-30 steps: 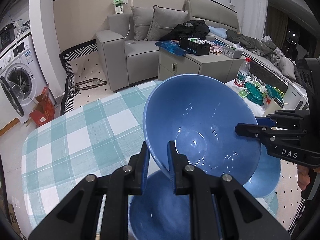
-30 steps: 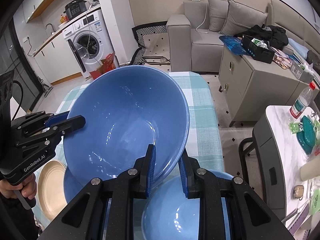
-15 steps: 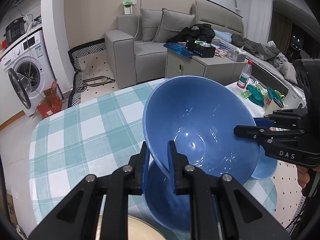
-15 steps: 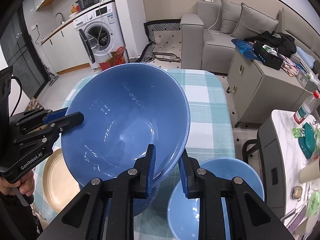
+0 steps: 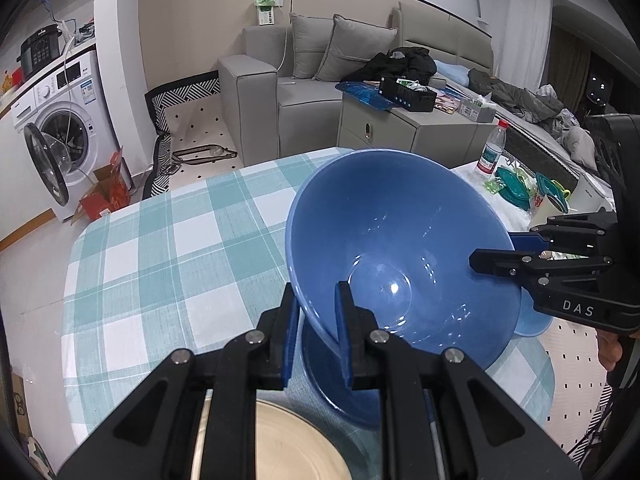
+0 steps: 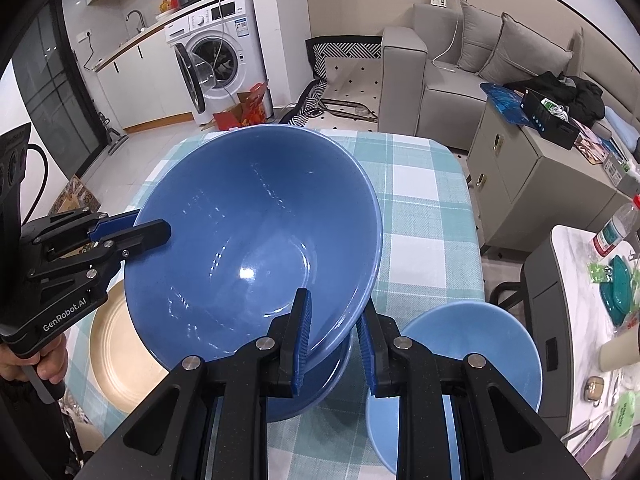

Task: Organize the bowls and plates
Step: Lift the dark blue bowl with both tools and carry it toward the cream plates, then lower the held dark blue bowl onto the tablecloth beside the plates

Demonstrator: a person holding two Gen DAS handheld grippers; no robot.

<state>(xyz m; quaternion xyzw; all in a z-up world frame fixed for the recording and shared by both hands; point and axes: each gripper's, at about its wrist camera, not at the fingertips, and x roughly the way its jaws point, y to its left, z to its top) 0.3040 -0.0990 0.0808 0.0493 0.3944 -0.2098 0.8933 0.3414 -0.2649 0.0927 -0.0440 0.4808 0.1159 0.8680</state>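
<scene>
The large blue bowl (image 6: 252, 248) hangs tilted above a second blue bowl (image 6: 316, 384) on the checked bench (image 5: 168, 264), so nesting looks to be the step; next, level and lower it. The left hand-held gripper (image 5: 316, 334) and right hand-held gripper (image 6: 334, 338) each clamp its rim on opposite sides.

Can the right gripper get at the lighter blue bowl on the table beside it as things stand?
Probably not yet. The right gripper is shut on the rim of the big blue bowl, shared with the left gripper. The lighter blue bowl lies uncovered beside it, so the way looks free once it lets go.
</scene>
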